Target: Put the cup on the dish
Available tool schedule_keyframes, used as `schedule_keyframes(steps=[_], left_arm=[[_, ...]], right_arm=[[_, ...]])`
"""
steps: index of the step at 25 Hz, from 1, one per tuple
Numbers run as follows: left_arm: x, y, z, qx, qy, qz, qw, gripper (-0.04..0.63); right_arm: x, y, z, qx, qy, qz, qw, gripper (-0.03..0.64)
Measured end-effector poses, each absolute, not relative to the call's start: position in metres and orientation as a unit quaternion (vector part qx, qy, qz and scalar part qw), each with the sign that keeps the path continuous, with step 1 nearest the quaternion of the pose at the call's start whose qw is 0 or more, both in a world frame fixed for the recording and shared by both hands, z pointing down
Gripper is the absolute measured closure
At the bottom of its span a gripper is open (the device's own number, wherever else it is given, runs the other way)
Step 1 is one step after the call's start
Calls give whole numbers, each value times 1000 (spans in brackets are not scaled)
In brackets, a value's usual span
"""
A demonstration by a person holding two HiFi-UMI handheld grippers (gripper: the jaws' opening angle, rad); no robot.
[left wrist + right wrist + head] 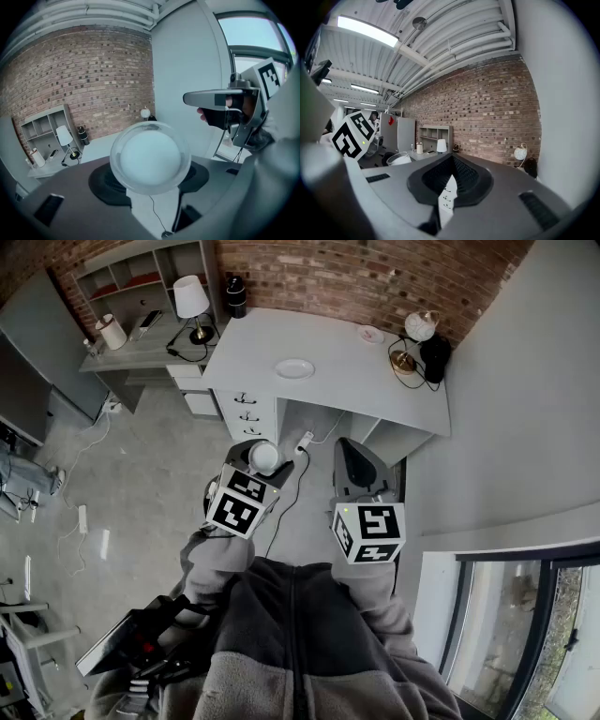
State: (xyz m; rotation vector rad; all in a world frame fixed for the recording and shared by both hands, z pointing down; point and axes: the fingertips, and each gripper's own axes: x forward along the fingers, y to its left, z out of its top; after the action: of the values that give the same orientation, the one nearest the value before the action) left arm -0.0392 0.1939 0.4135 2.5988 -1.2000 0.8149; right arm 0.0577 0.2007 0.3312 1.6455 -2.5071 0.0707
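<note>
A clear cup (265, 458) with a whitish inside sits between the jaws of my left gripper (259, 456), which is shut on it. In the left gripper view the cup (150, 157) faces the camera mouth-on and fills the gap between the jaws. The white dish (294, 368) lies on the white desk (356, 371), well ahead of both grippers. My right gripper (359, 468) is held beside the left one over the floor. Its jaws are shut with nothing in them, seen at the right gripper (450, 180). The cup (398, 158) also shows at the left there.
A small pink saucer (370, 334), a globe lamp (421, 326) and a black object (435, 357) stand at the desk's far right. A table lamp (192, 301) and shelves are on the side desk at the left. Drawers (248, 411) and a floor cable (298, 479) lie ahead.
</note>
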Motion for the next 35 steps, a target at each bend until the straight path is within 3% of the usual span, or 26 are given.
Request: schedule_keyframes(steps=[35], left_arm=[[-31, 230, 440, 853, -433, 269, 107, 339]], right_arm=[[80, 241, 385, 519, -847, 72, 94, 617]])
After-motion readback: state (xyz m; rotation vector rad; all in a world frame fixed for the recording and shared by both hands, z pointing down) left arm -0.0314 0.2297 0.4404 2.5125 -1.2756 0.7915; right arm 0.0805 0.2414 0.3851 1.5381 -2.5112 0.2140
